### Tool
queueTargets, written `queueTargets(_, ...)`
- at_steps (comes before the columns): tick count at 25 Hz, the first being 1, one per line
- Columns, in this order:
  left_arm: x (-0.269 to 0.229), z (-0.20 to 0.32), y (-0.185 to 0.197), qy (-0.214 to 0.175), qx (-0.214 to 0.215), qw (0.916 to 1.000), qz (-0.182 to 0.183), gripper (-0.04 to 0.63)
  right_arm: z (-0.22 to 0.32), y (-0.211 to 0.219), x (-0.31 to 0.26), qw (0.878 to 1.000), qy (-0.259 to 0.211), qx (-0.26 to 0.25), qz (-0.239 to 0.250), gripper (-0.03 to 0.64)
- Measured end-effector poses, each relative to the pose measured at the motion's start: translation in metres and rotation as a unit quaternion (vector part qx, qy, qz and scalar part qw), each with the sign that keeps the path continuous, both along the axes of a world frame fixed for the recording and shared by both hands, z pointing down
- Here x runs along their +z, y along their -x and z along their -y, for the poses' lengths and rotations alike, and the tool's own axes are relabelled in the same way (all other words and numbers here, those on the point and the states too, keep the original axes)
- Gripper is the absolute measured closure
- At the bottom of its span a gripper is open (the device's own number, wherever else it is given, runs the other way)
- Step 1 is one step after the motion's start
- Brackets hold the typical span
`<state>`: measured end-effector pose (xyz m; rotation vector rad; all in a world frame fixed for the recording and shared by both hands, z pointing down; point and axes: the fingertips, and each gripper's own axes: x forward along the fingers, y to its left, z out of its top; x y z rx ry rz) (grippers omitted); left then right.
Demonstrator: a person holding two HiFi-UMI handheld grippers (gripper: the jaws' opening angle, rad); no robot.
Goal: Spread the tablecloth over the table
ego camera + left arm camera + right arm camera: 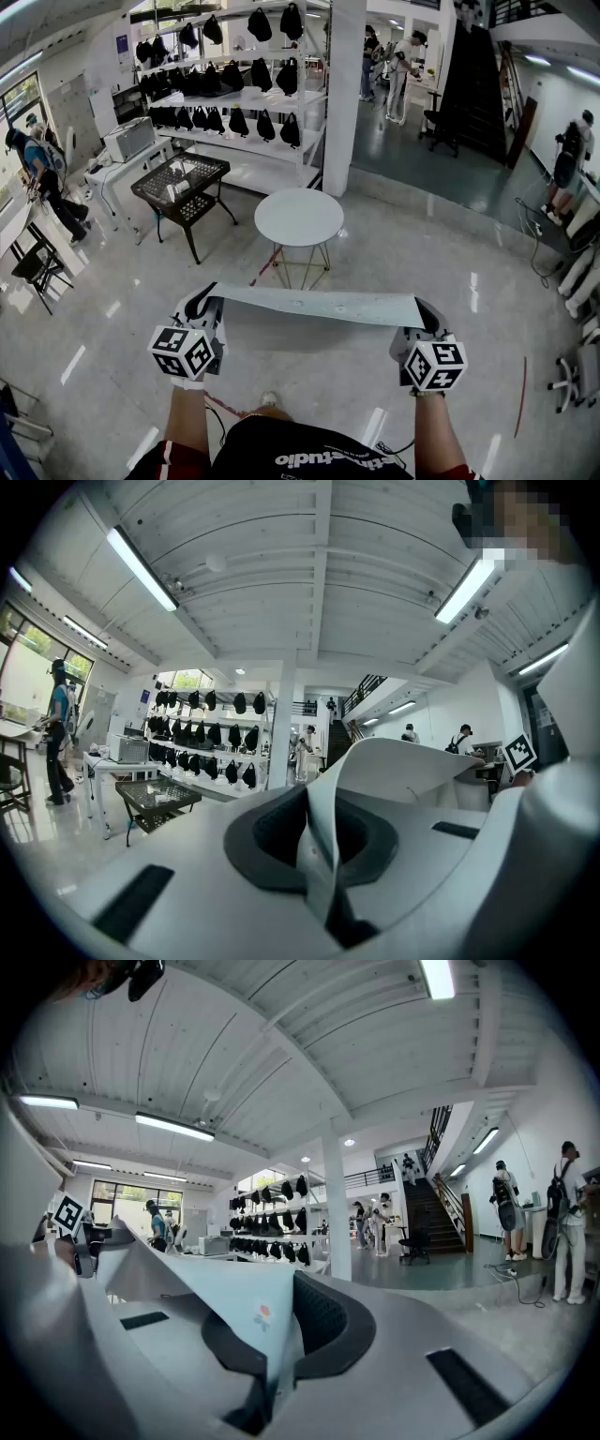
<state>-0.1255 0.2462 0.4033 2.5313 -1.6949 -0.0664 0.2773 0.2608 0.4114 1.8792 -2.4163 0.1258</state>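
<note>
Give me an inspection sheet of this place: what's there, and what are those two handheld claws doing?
Surface: round white table, top bare, cloth not yet on it.
Job's things: tablecloth, pale, stretched in the air between both grippers, short of the table.
Clutter: black mesh table; shelves of black caps behind.
Grippers: left gripper and right gripper each shut on a tablecloth end.
Cables: cable on the floor at right.
Surroundings: white pillar, staircase, people standing about.
</note>
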Motion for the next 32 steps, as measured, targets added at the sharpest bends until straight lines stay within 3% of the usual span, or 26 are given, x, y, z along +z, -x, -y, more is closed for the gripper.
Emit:
queueTargets(20,0.000,-0.023,0.007,0.006,-0.009,0.9999,-0.001,0.575,-0.016,0.007,0.002,1.000,-0.008,-0.016,0.003,0.591)
queueTargets(32,0.007,0.034,0.026,0.001,-0.003,0.9999,-0.015,0.574,0.040,0.025,0.006,1.000,-0.005,-0.019,0.001,0.591)
